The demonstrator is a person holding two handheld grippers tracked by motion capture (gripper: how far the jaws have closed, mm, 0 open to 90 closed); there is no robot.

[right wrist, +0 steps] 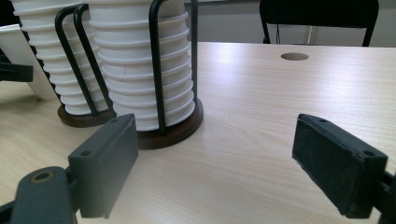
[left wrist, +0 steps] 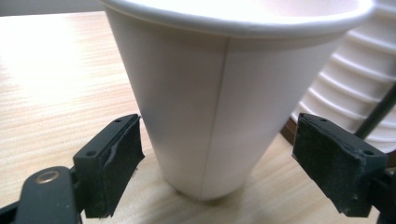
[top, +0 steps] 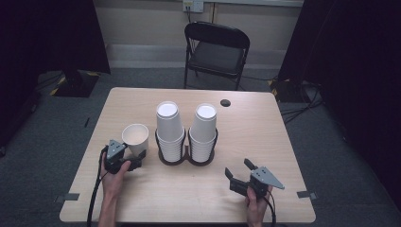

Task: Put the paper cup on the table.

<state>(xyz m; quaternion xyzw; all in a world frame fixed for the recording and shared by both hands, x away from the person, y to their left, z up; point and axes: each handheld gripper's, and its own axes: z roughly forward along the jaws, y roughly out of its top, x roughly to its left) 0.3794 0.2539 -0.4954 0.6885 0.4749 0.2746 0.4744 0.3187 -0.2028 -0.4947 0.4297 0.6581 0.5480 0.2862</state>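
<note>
Two stacks of paper cups stood upside down in a dark wire holder (top: 187, 158) near the middle of the desk (top: 265, 137), the left stack (top: 169, 125) and the right stack (top: 204, 127) side by side. One single cup (top: 135, 138) stood apart from them, upright with its mouth up, just to the left of the holder on the person's side of the desk.

The left hand-held gripper (top: 135, 163) sat low at the foot of that single cup. From its own camera the cup (left wrist: 219, 107) stood on the wood between the two black jaws, which were spread wide with a clear gap on either side, so it was released and gripping nothing. The ribbed rims of the left stack (left wrist: 359, 88) showed just behind.

The right hand-held gripper (top: 239, 172) rested well apart, near the front right of the desk, also spread open and empty, pointing toward the holder; in its view the right stack (right wrist: 144, 65) stood behind the wire loops on its round base (right wrist: 180, 128).

To my eye the step in hand was the single cup: either just set down or about to be taken. Picking it up would call for the jaws to close gently on the lower wall, since thin paper would crush easily, then a straight lift clear of the neighbouring stack.
</note>
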